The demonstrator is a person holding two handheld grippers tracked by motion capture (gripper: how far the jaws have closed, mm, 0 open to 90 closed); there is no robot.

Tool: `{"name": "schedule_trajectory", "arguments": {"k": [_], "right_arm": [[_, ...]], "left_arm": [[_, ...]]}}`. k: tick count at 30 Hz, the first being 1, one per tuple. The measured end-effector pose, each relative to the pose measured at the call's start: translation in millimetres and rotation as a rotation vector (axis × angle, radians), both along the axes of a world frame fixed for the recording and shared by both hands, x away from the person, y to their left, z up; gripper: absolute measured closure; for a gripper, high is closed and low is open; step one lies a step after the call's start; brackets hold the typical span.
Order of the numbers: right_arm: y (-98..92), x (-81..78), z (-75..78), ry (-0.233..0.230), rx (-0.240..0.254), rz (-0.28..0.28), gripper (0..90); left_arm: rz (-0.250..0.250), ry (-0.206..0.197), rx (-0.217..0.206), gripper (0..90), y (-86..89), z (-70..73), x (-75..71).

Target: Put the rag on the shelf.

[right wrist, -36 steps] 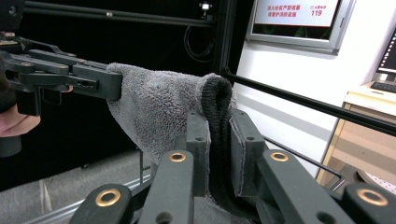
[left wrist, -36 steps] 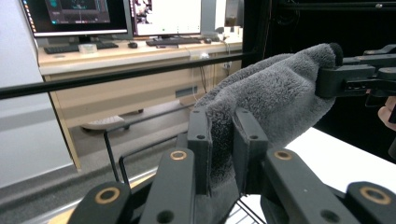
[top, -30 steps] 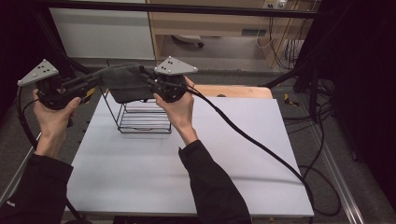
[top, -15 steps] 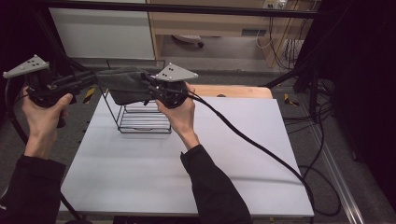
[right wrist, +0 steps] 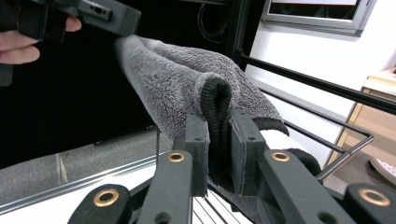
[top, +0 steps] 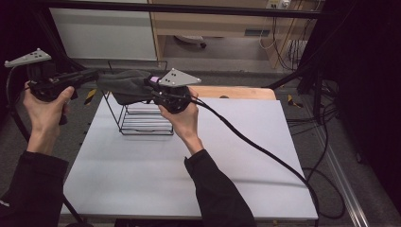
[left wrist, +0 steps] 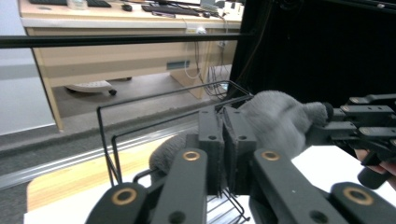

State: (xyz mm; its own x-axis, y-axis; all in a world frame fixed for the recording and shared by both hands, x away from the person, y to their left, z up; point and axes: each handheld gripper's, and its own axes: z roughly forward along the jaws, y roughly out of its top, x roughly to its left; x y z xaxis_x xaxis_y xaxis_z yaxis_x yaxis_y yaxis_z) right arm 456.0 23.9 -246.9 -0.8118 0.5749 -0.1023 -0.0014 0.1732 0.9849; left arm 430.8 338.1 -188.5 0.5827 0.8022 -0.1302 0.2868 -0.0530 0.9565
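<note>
The fingers of the right gripper [right wrist: 219,140] are pinching tight on the dark edge of a grey fuzzy cloth [right wrist: 187,79]. The fingers of the left gripper [left wrist: 223,140] have just been closing and are now pressed flat together; I cannot tell if they have any of the cloth between them, though its other end is sitting right at their tips. The cloth [top: 125,85] is hanging in the air between the two grippers, just above a black wire rack [top: 142,118]. The rack is standing near the far left corner of the white tabletop [top: 189,165]. A person's hands are holding both grippers up.
</note>
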Motion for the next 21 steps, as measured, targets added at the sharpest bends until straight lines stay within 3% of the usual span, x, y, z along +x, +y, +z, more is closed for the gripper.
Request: {"name": "schedule_trajectory", "arguments": {"k": [3,7,11,21], "right_arm": [[0.7,-1.3,-2.3,-0.003,-0.009,-0.003,79.6],[0.1,-1.3,-3.7,-0.005,-0.009,-0.003,79.3],[-0.2,-2.4,-5.1,0.000,-0.021,0.003,77.6],[-4.8,-8.6,0.6,0.044,-0.028,0.036,50.5]], "left_arm": [[-0.005,0.026,0.007,89.2,-0.8,0.0,2.4],[-0.039,0.078,0.072,89.8,-9.5,-8.8,4.3],[-0.063,0.100,0.082,89.9,-12.0,-17.4,3.4],[-0.073,0.113,0.151,90.0,-18.5,-36.6,-0.2]]}}
